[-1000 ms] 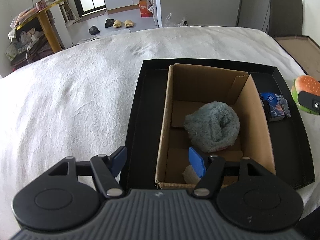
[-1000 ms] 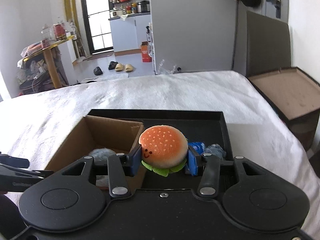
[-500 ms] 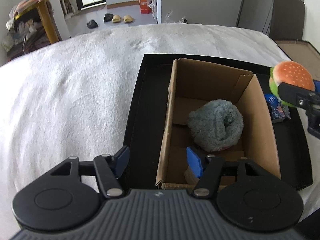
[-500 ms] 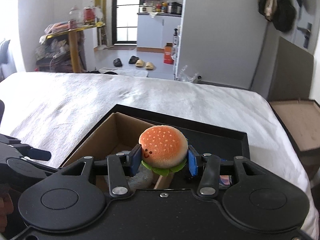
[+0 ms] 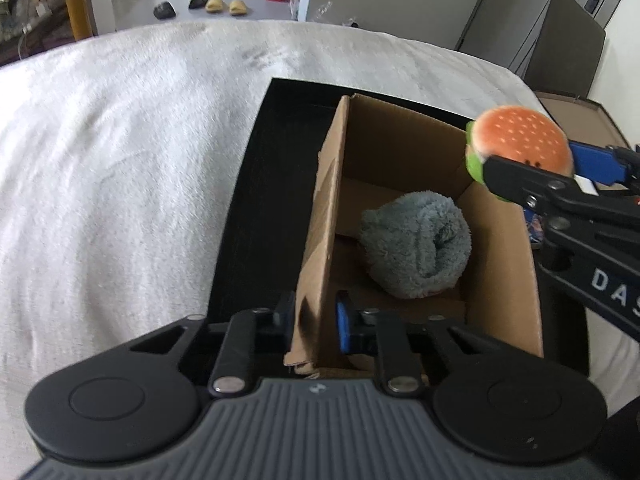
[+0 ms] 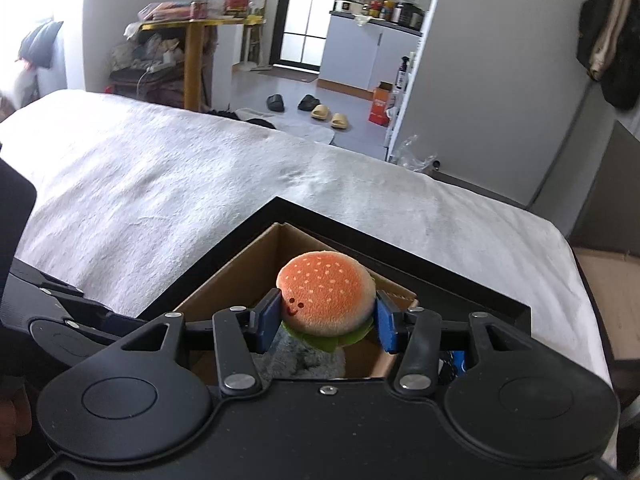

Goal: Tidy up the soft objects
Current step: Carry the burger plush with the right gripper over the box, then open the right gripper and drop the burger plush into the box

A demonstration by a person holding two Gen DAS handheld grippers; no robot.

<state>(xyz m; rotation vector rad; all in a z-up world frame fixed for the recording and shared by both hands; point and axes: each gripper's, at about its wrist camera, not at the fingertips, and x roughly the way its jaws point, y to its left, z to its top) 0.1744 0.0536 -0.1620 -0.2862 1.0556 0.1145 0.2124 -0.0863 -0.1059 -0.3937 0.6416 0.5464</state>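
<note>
White bedspread (image 6: 200, 184), grey floor (image 6: 352, 100), yellow shelf (image 6: 192, 28), kitchen doorway (image 6: 304, 12)

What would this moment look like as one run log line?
left gripper: closing on cardboard box wall | right gripper: holding burger plush above box | grey towel: in box

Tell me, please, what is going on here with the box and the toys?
A person is tidying soft things into a cardboard box on a black tray. The left gripper is closing on the box's near wall. The right gripper holds a plush burger above the box, where a grey fluffy cloth already lies.
</note>
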